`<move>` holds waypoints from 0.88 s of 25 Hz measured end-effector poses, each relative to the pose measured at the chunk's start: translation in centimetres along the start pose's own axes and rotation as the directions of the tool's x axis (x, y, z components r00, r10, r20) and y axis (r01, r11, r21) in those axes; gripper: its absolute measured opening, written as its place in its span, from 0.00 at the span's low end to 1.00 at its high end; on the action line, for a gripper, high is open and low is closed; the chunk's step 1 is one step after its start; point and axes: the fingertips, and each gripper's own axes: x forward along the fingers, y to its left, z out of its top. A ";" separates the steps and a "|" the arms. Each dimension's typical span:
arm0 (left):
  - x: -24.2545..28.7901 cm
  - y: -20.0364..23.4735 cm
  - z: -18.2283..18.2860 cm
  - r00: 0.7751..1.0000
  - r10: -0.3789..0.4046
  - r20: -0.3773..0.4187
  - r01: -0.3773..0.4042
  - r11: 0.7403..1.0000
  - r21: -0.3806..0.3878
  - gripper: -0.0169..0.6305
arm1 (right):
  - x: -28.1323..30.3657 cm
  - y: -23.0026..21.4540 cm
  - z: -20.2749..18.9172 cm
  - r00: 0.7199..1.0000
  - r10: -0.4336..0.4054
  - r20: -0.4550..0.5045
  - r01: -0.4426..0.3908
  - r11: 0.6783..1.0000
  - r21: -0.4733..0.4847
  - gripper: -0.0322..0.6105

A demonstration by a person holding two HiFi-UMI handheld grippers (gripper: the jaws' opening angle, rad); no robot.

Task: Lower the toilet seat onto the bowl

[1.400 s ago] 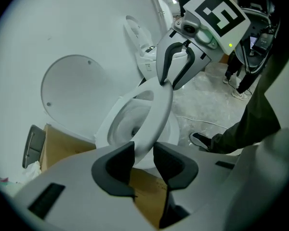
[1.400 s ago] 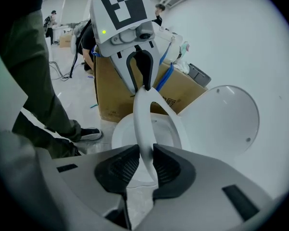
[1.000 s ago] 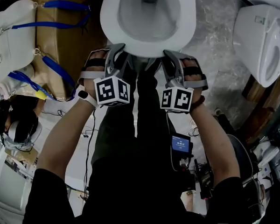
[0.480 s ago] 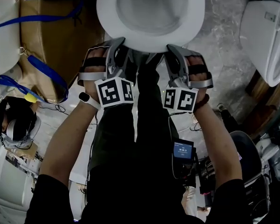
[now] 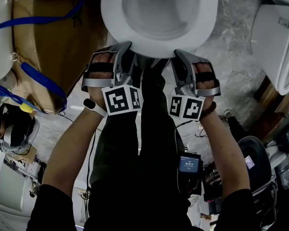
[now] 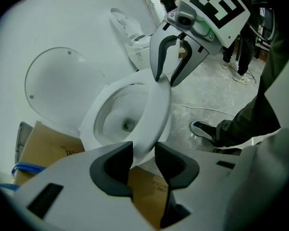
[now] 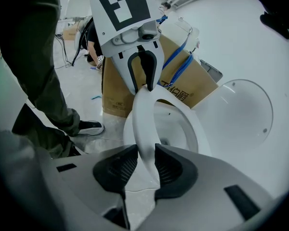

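The white toilet seat hangs tilted a little above the bowl, with the round lid still upright behind it. My left gripper grips the seat's front rim on the left, and my right gripper grips it on the right. In the left gripper view the rim lies between the dark pads of the left gripper. In the right gripper view the rim fills the gap of the right gripper. Both pairs of jaws have just been opening, with the rim still between them.
A cardboard box with blue straps stands left of the toilet. A second white toilet sits at the right. Headphones and cables lie on the floor at the left. The person's legs and a shoe are in front of the bowl.
Both grippers have sunk with the seat's front rim. The seat lies flatter over the bowl and looks wider in the head view.
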 end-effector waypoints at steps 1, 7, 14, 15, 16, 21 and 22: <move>0.3 -0.2 -0.1 1.000 -0.001 -0.003 0.001 1.000 0.001 0.25 | 0.2 0.2 -0.1 1.000 0.003 -0.001 -0.003 1.000 -0.002 0.24; 2.3 -1.0 -1.1 1.000 -0.010 -0.017 0.010 1.000 -0.012 0.26 | 2.2 1.3 -0.7 1.000 0.017 -0.014 -0.017 1.000 -0.010 0.25; 4.2 -2.0 -1.9 0.999 -0.032 -0.019 0.032 0.999 0.022 0.27 | 3.9 2.6 -1.4 0.998 0.045 -0.040 -0.045 0.999 0.001 0.25; 4.3 -2.2 -2.0 0.999 -0.037 -0.017 0.038 0.999 0.030 0.27 | 4.1 2.8 -1.5 0.998 0.052 -0.042 -0.052 0.999 0.001 0.25; 4.5 -2.4 -2.1 0.999 -0.042 -0.016 0.043 0.998 0.038 0.27 | 4.2 3.0 -1.5 0.997 0.058 -0.043 -0.058 0.998 0.000 0.25; 5.6 -2.6 -2.3 0.999 -0.051 -0.017 0.052 0.997 0.055 0.27 | 5.3 3.3 -2.0 0.996 0.069 -0.050 -0.070 0.997 -0.010 0.26; 5.7 -2.7 -2.4 0.998 -0.053 -0.016 0.054 0.997 0.054 0.27 | 5.4 3.4 -2.1 0.996 0.070 -0.052 -0.071 0.997 -0.009 0.26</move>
